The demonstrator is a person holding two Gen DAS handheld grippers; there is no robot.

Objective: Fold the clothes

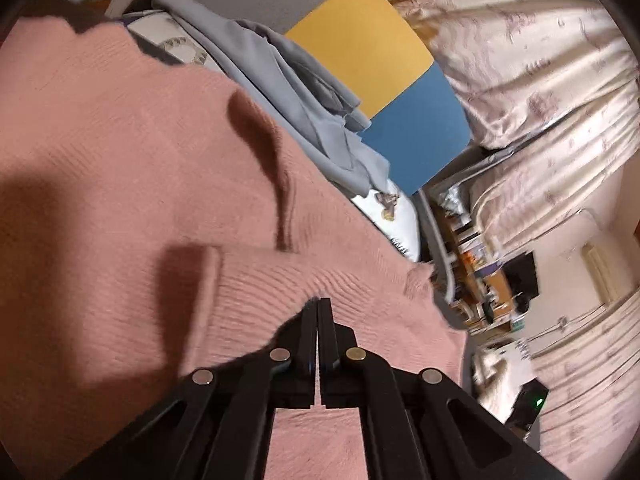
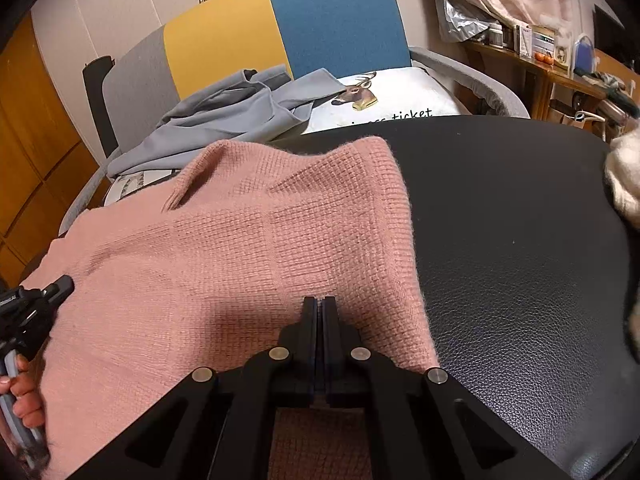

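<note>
Your pink sweater (image 2: 248, 240) lies spread on the black worktop (image 2: 520, 240), its right edge running from far to near and its left part reaching the worktop's left rim, just in front of the chair.

Both pairs of tongs are pressed together. The right tongs (image 2: 319, 300) have their tips down on the knit near the sweater's near right edge; a sliver of pink shows between the blades, so they seem to pinch the fabric, though how much is caught you cannot tell. The left tongs (image 1: 319, 300) are likewise closed with their tips buried in a ridge of knit, apparently gripping a fold near the left side. From the right view you can see them at the far left, held in your hand (image 2: 20, 396).

This looks like the start of a fold, with both edges taken up. Next, you would need to lift both grips together and carry the fabric across evenly, keeping the knit from stretching or bunching.

Count: one pink sweater, one grey garment (image 2: 224, 112) heaped on the chair (image 2: 332, 16), one deer-print cushion (image 2: 400, 92), two tongs.
</note>
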